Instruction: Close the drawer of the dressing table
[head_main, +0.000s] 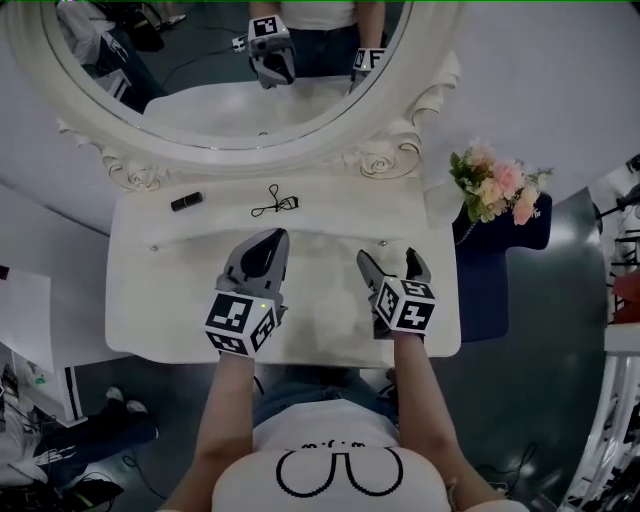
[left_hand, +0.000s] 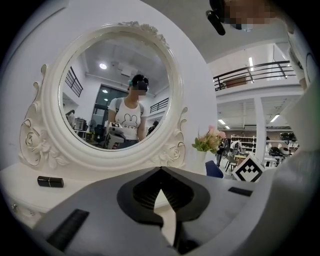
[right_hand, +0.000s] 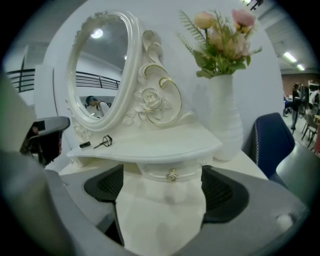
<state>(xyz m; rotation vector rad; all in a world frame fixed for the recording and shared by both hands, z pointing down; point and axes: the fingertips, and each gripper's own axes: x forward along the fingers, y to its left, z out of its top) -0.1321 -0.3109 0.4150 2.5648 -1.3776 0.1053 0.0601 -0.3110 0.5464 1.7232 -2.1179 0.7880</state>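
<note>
Only in right gripper view: small drawer (right_hand: 152, 174) with brass knob (right_hand: 171, 175), looks pushed in flush under the curved upper tier, just beyond the wide-apart, empty jaws of right hand-held gripper (head_main: 390, 258). From head view just a knob dot from above, plus left hand-held gripper (head_main: 270, 240) closed on nothing over glossy white table (head_main: 140, 310). In left gripper view: matte black tube (left_hand: 50, 181) below oval mirror (left_hand: 117, 95), scrolled carved frame. Ribbed white vase (right_hand: 226, 117), pink flowers (right_hand: 220, 37)
</note>
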